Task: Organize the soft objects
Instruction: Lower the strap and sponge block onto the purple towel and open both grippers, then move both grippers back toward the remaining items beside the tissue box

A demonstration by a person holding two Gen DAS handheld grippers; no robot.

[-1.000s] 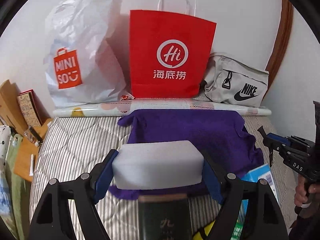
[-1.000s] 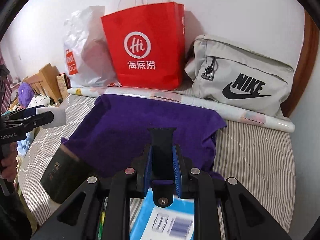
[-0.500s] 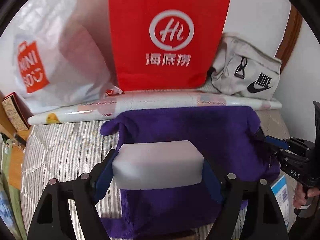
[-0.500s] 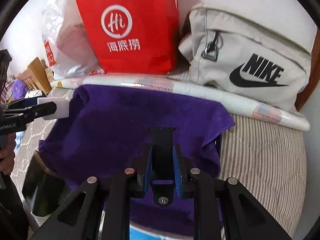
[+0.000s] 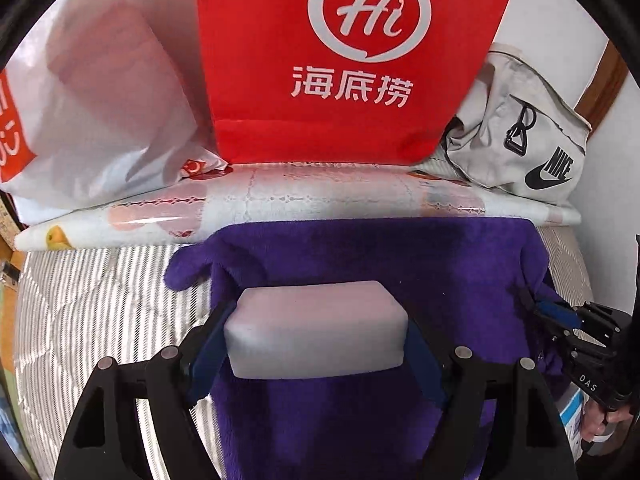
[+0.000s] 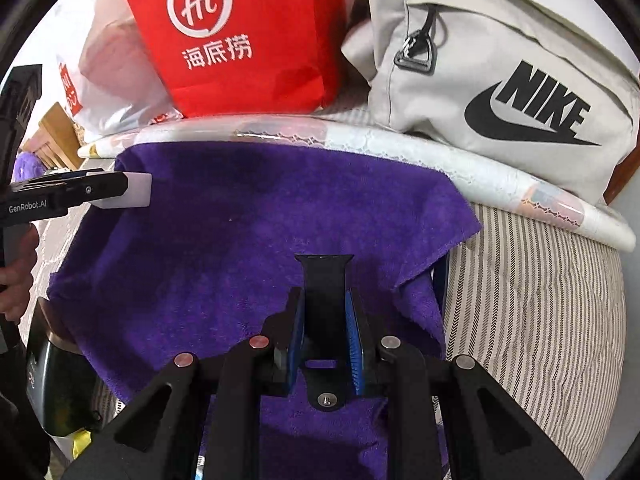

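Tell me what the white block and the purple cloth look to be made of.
White block: likely foam or sponge; matte, with rounded edges, clamped in the left tongs. Purple cloth: plush fleece or microfibre towel; fuzzy nap, soft folds.

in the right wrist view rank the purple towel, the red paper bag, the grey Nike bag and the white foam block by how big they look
1. Purple fleece towel
2. Grey fabric Nike bag, cropped
3. Red paper bag, cropped, nearly alike
4. White foam block, smallest

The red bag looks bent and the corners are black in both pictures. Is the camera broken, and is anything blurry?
Left wrist view: fisheye lens bows the red bag and blackens the corners; the image is fairly sharp. Right wrist view: same bulge, stretching the grey Nike bag; glare on the glossy roll.
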